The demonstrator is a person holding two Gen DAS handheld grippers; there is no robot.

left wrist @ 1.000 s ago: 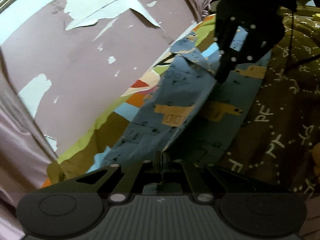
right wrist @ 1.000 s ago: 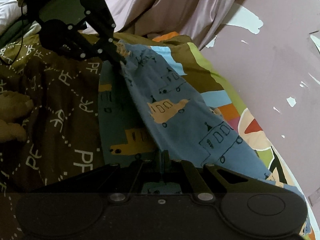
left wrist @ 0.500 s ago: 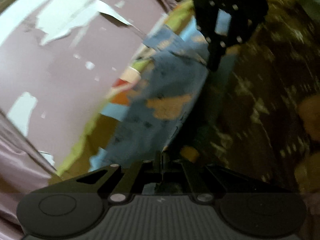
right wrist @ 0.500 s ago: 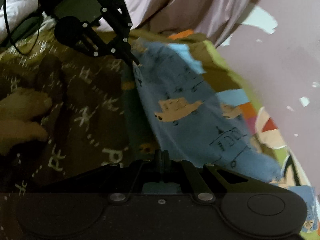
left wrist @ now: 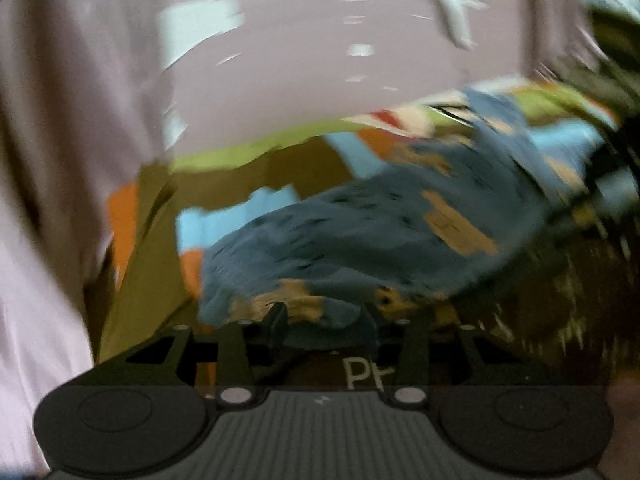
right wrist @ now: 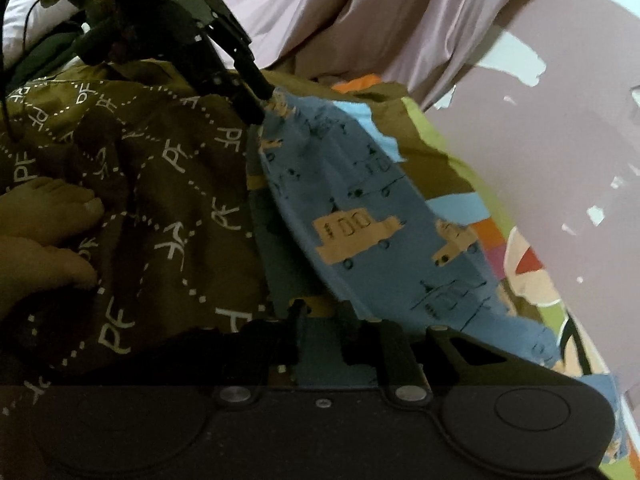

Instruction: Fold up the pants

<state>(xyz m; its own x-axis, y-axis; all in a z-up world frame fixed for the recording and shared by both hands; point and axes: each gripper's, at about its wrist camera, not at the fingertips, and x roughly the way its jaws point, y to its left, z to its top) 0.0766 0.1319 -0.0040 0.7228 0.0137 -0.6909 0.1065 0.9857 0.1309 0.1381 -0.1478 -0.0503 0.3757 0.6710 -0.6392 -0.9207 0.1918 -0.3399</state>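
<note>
The blue pants with orange bus prints lie folded lengthwise on the bed, blurred in the left wrist view. My right gripper is at their near end. Its jaws are opening, with a narrow gap and blue cloth between the fingers, and the pads are not pressing on it. My left gripper is opening too, its fingers well apart around the cloth's edge. From the right wrist view, the left gripper has its tips at the far corner of the pants.
A brown bedspread with white letters covers the bed on the left, where a person's bare toes rest. A colourful patchwork sheet runs along a mauve wall with peeling paint. Pink curtains hang behind.
Both grippers were shut on the pants and now stand parted. The left wrist view has rolled and swung, and is now blurred. The lifted fold of cloth has sunk towards the bed.
</note>
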